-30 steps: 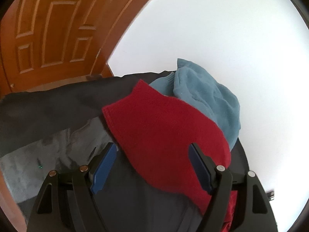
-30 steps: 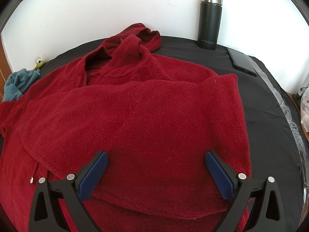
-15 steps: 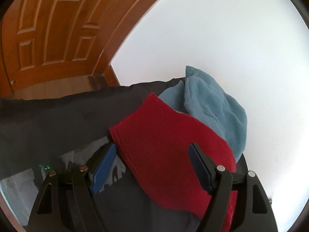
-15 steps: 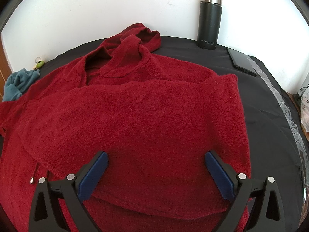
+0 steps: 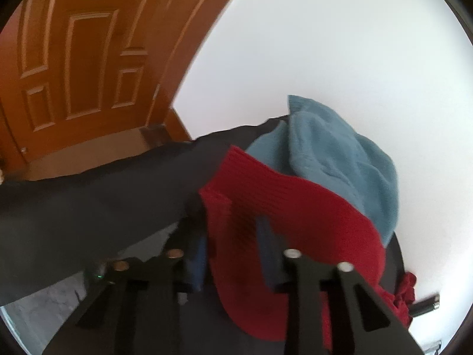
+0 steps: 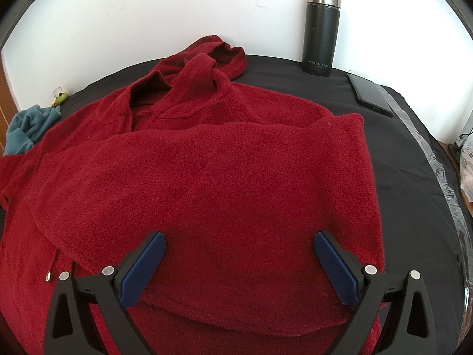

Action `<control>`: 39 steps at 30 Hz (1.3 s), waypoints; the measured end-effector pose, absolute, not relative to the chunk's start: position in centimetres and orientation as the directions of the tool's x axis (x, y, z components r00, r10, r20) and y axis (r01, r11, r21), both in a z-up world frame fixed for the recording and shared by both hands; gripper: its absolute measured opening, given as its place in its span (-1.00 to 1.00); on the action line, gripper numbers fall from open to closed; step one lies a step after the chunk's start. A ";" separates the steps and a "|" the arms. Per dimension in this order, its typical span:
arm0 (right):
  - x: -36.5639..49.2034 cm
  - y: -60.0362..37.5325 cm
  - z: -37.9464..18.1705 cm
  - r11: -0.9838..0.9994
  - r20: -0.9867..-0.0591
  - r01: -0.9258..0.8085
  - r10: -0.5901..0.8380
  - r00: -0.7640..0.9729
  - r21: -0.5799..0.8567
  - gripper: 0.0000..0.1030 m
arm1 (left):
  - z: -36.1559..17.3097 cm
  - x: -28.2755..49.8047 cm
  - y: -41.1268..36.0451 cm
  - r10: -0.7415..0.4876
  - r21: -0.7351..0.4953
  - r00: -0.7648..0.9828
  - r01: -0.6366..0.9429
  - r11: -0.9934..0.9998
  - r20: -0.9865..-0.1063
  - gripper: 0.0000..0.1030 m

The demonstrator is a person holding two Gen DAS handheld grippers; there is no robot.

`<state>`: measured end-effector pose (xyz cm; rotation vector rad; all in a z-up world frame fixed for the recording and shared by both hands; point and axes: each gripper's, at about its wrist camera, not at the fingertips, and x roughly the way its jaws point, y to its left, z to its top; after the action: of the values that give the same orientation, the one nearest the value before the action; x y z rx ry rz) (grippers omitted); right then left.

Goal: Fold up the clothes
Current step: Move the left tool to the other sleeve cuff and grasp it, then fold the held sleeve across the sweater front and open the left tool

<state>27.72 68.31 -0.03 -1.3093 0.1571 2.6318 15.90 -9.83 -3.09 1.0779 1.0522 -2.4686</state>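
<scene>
Though blurred, left gripper (image 5: 233, 251) closing on red sleeve cuff (image 5: 236, 204); right gripper (image 6: 239, 266) wide.

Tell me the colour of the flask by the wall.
Black flask with a silver cap, clearest in the right wrist view.

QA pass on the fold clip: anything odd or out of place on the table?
Mostly clutter: a blue garment lies bunched at the table's far left corner, touching the red hoodie sleeve. A black flask and phone sit by the wall.
</scene>
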 end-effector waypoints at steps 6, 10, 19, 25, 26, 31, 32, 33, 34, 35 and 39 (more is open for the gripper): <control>27.7 68.3 0.0 -0.975 -0.798 -0.223 0.129 -0.588 0.007 0.99 | -3.4 16.0 -10.4 0.033 -0.511 -0.682 0.516 -0.688 -0.731 -0.86; 27.7 68.3 0.0 -0.975 -0.798 -0.223 0.129 -0.588 0.007 0.99 | -2.9 16.5 -10.2 0.018 -0.514 -0.690 0.521 -0.681 -0.724 -0.86; 27.7 68.3 0.0 -0.975 -0.798 -0.224 0.131 -0.588 0.005 0.99 | 3.7 18.5 -7.6 -0.006 -0.522 -0.781 0.422 -0.741 -0.624 -0.86; 27.7 68.2 0.0 -0.975 -0.799 -0.224 0.134 -0.586 0.001 0.99 | 8.8 18.8 -1.8 0.062 -0.490 -0.838 0.256 -0.833 -0.543 -0.86; 27.7 68.2 0.0 -0.974 -0.799 -0.225 0.135 -0.586 0.000 0.99 | 9.3 18.7 -0.5 0.082 -0.486 -0.842 0.225 -0.845 -0.533 -0.86; 27.7 68.1 -0.1 -0.974 -0.799 -0.225 0.138 -0.585 -0.003 0.99 | 10.8 18.0 6.5 0.210 -0.481 -0.833 0.075 -0.873 -0.512 -0.86; 27.7 68.1 -0.1 -0.974 -0.799 -0.225 0.138 -0.585 -0.003 0.99 | 11.0 17.8 8.1 0.239 -0.482 -0.826 0.045 -0.875 -0.511 -0.86; 27.7 68.1 -0.1 -0.974 -0.799 -0.226 0.139 -0.585 -0.004 0.99 | 11.1 17.7 9.7 0.266 -0.483 -0.818 0.015 -0.876 -0.510 -0.86; 27.7 68.1 -0.1 -0.974 -0.799 -0.226 0.139 -0.585 -0.005 0.99 | 11.2 17.5 11.4 0.294 -0.483 -0.809 -0.014 -0.875 -0.508 -0.86; 27.7 68.1 -0.1 -0.974 -0.799 -0.226 0.140 -0.585 -0.005 0.99 | 11.3 17.3 13.1 0.321 -0.483 -0.800 -0.044 -0.874 -0.508 -0.86; 27.7 68.0 -0.1 -0.974 -0.800 -0.226 0.142 -0.584 -0.008 0.99 | 11.4 16.8 19.9 0.423 -0.478 -0.750 -0.163 -0.863 -0.508 -0.86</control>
<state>27.66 68.02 -0.10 -1.3112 0.1395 2.6215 16.80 19.94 11.37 1.1045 0.7253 -3.2027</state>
